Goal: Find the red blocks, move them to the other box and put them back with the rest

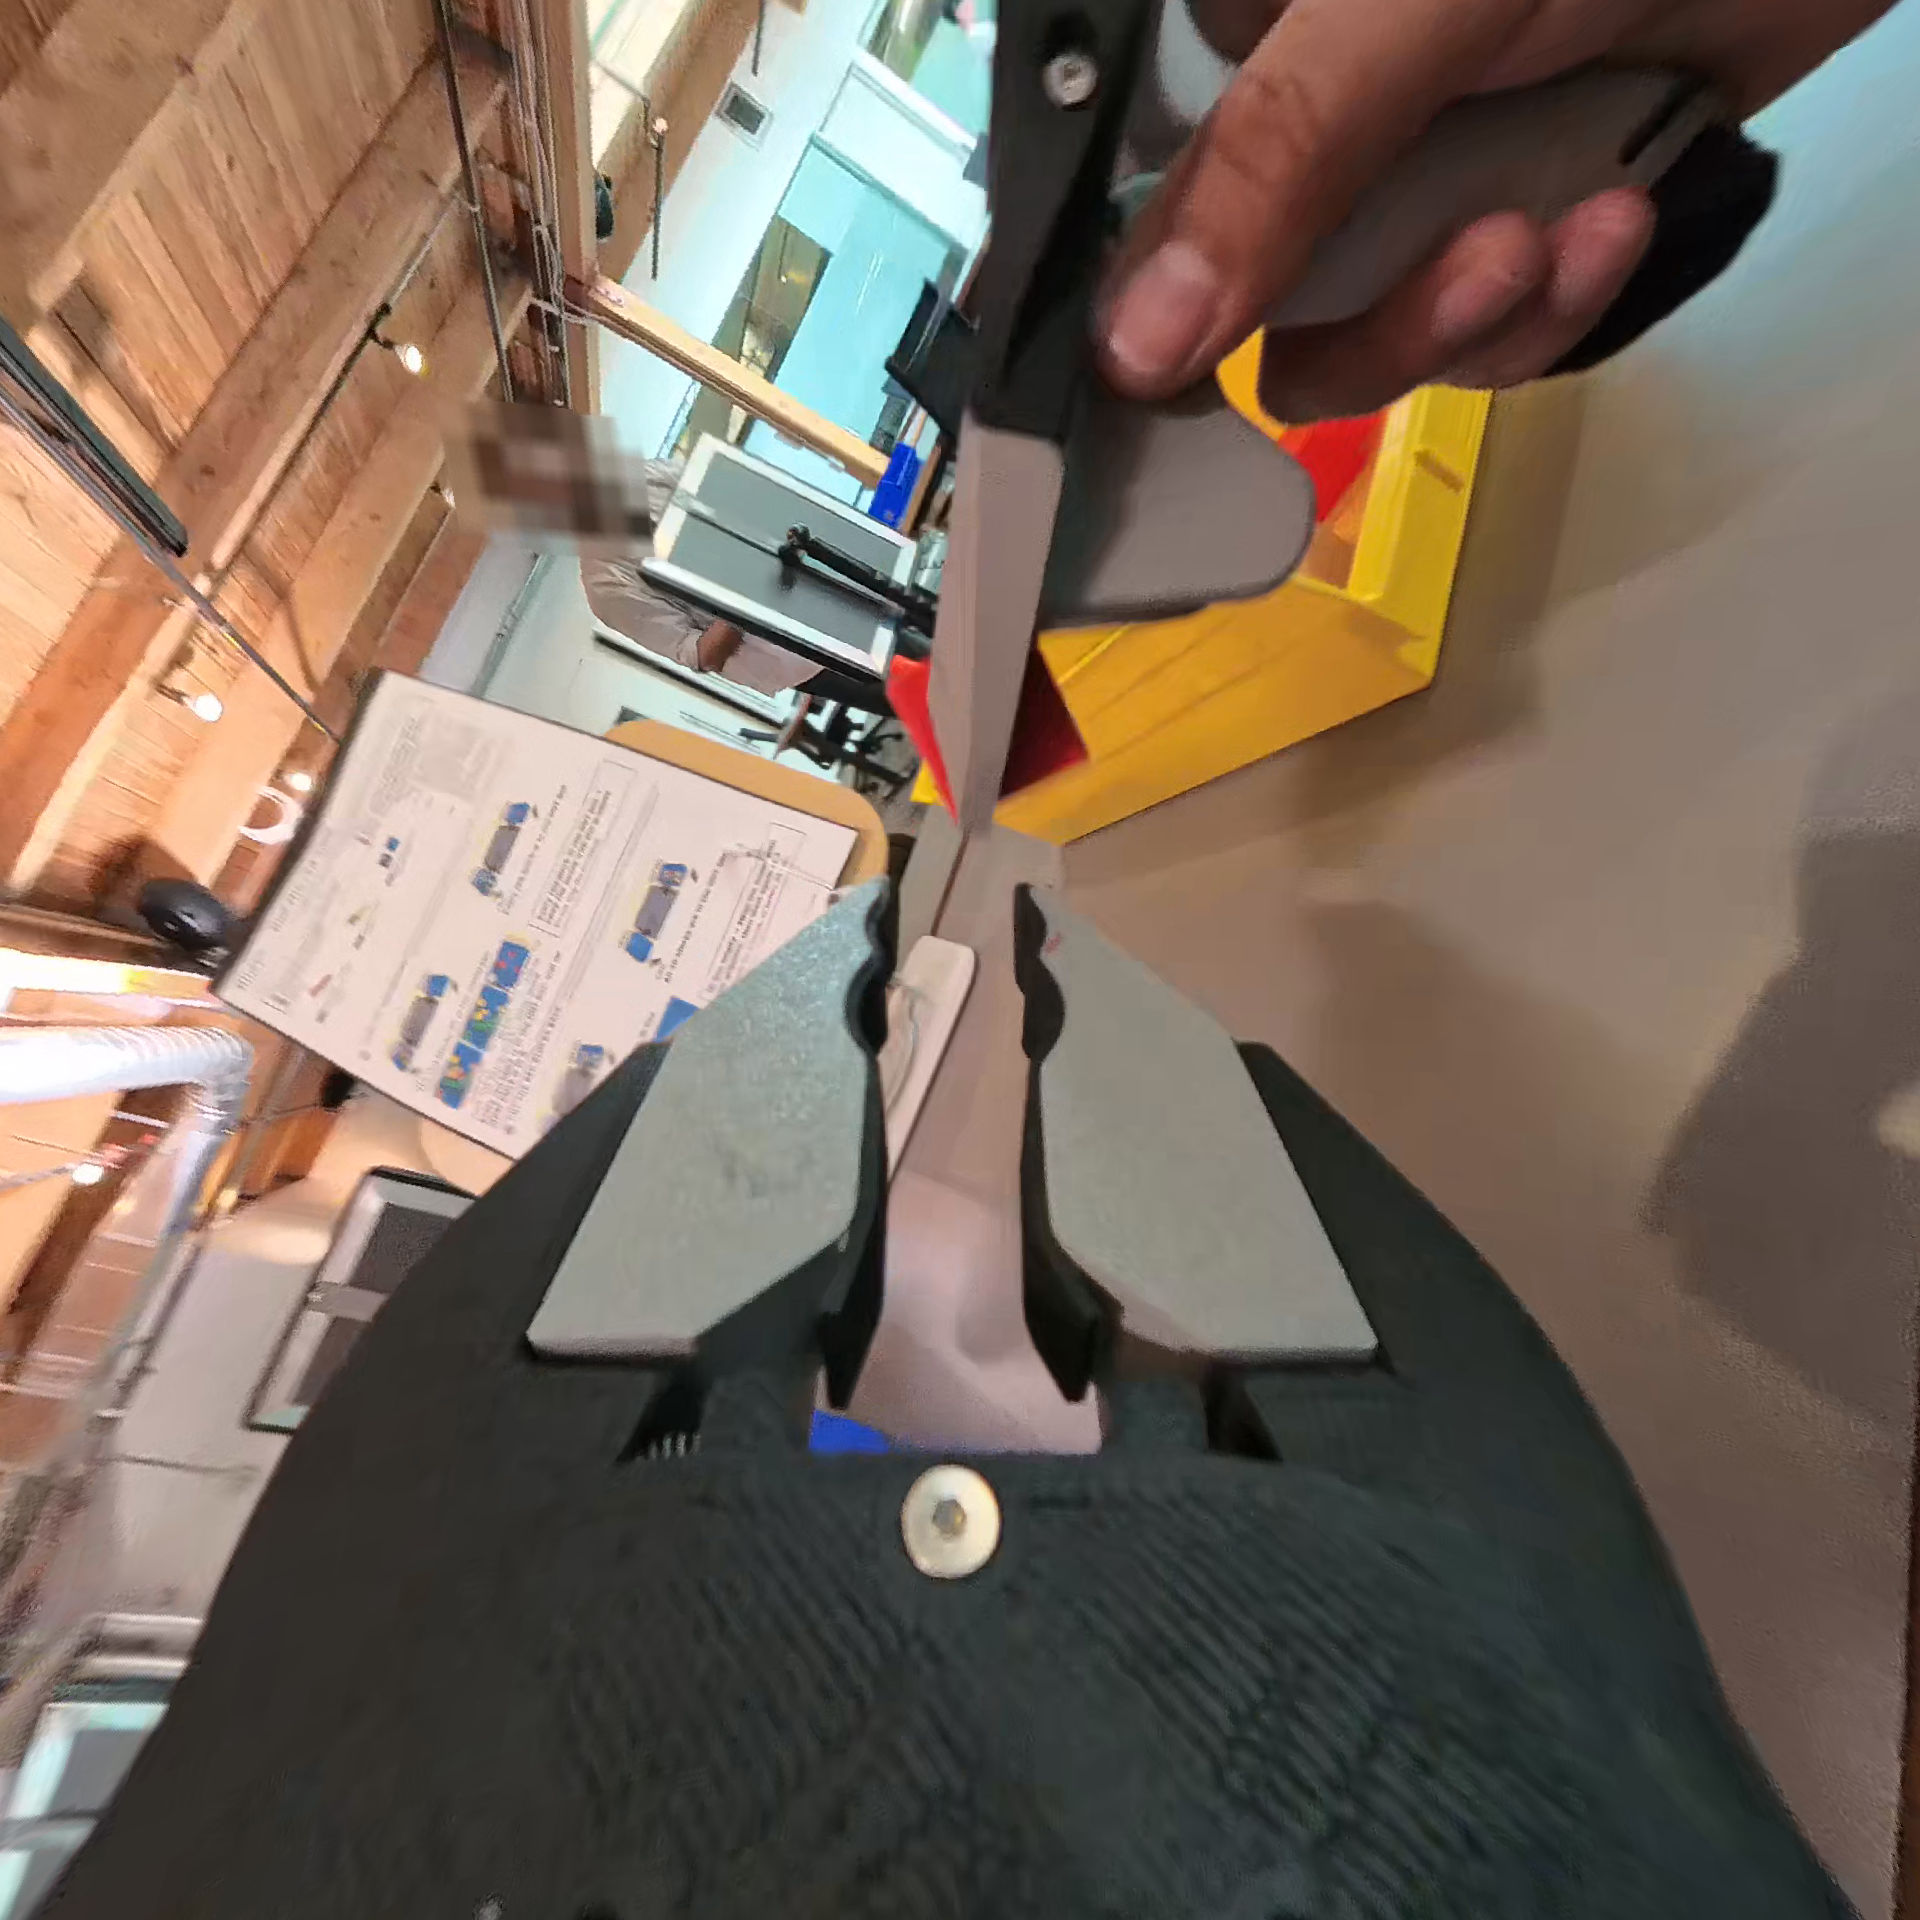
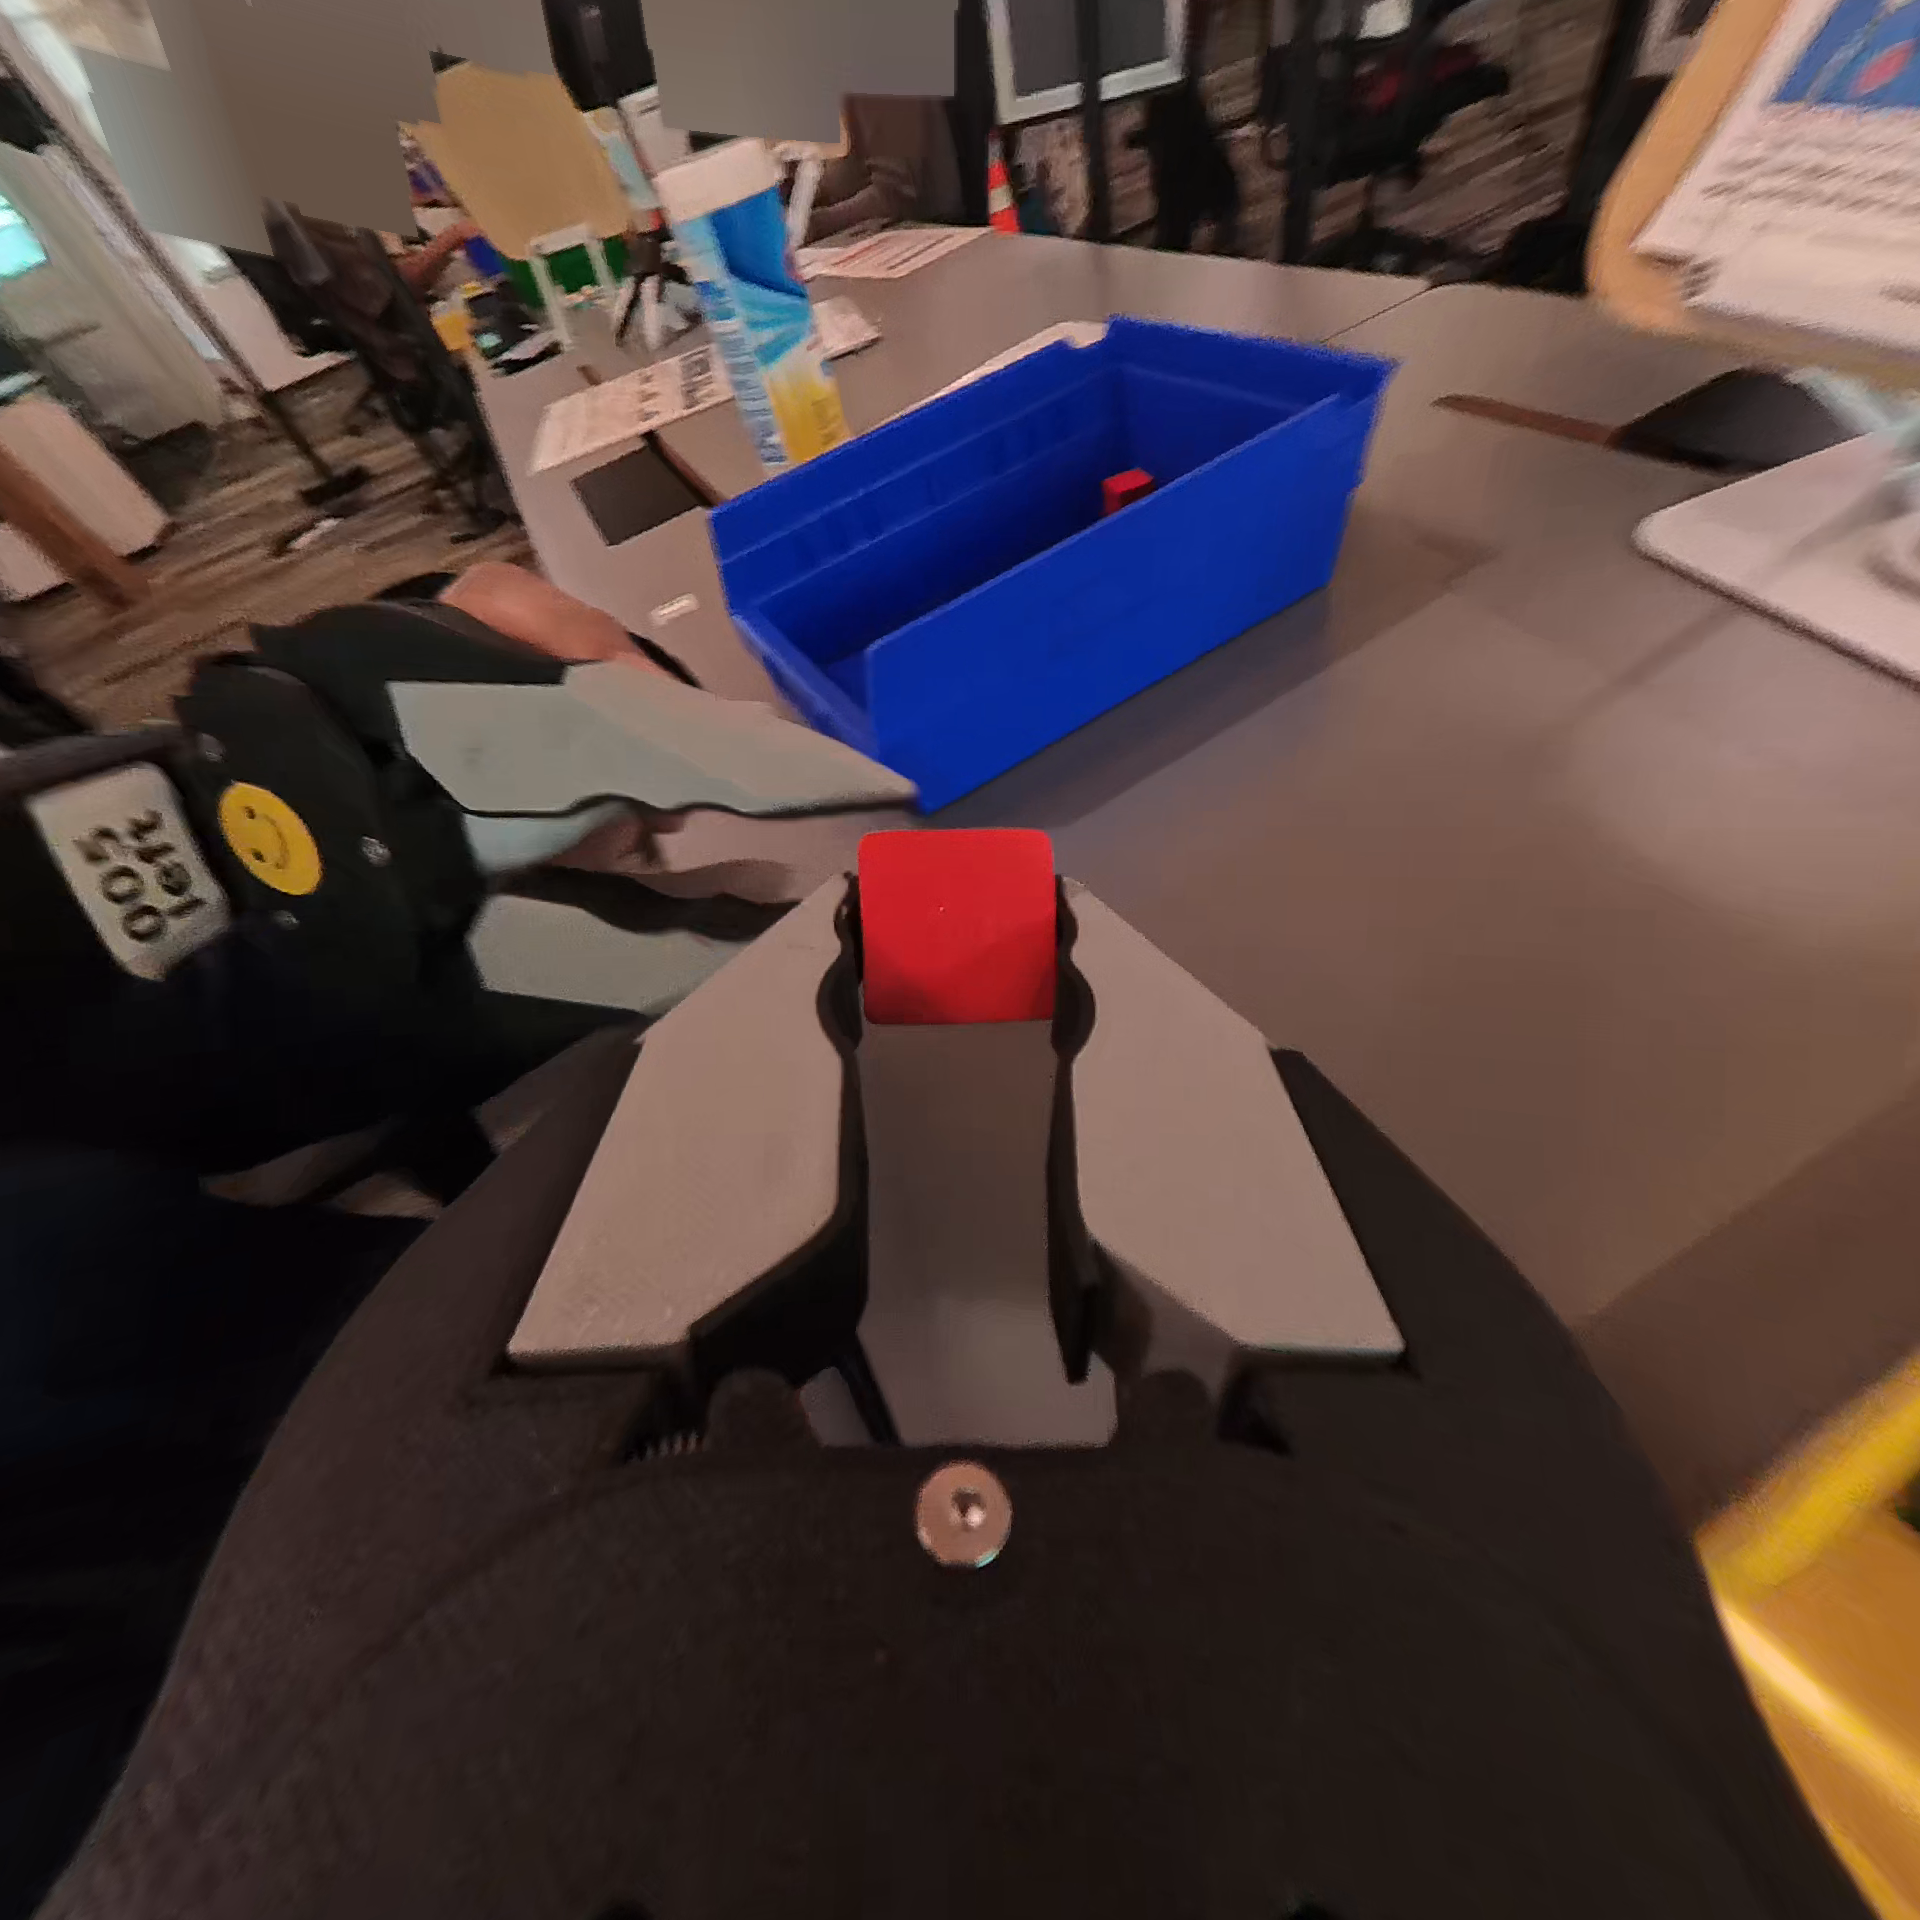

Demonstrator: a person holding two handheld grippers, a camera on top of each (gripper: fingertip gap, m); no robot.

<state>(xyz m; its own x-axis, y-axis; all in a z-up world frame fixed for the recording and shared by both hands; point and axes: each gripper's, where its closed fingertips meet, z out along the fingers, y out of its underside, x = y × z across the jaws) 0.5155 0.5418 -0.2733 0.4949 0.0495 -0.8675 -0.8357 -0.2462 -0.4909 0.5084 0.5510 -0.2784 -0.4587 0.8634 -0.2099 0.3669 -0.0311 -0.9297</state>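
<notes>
My right gripper (image 2: 956, 935) is shut on a red block (image 2: 956, 925), both pads pressed to its sides, and holds it above the grey table (image 2: 1455, 883). A blue bin (image 2: 1039, 644) stands just ahead with one red block (image 2: 1127, 488) inside. My left gripper (image 1: 956, 935) is tilted on its side; its pads stand a narrow gap apart with nothing between them. It shows at the left in the right wrist view (image 2: 831, 805), near the blue bin's front corner. In the left wrist view the right gripper (image 1: 1023, 727) holds the red block (image 1: 1055, 732) in front of a yellow bin (image 1: 1299, 644).
A yellow bin corner (image 2: 1818, 1662) is at the lower right. A wipes canister (image 2: 758, 312) and papers stand behind the blue bin. A white mat (image 2: 1787, 561) lies at the right. An instruction sheet on a board (image 1: 520, 914) stands at the table's edge.
</notes>
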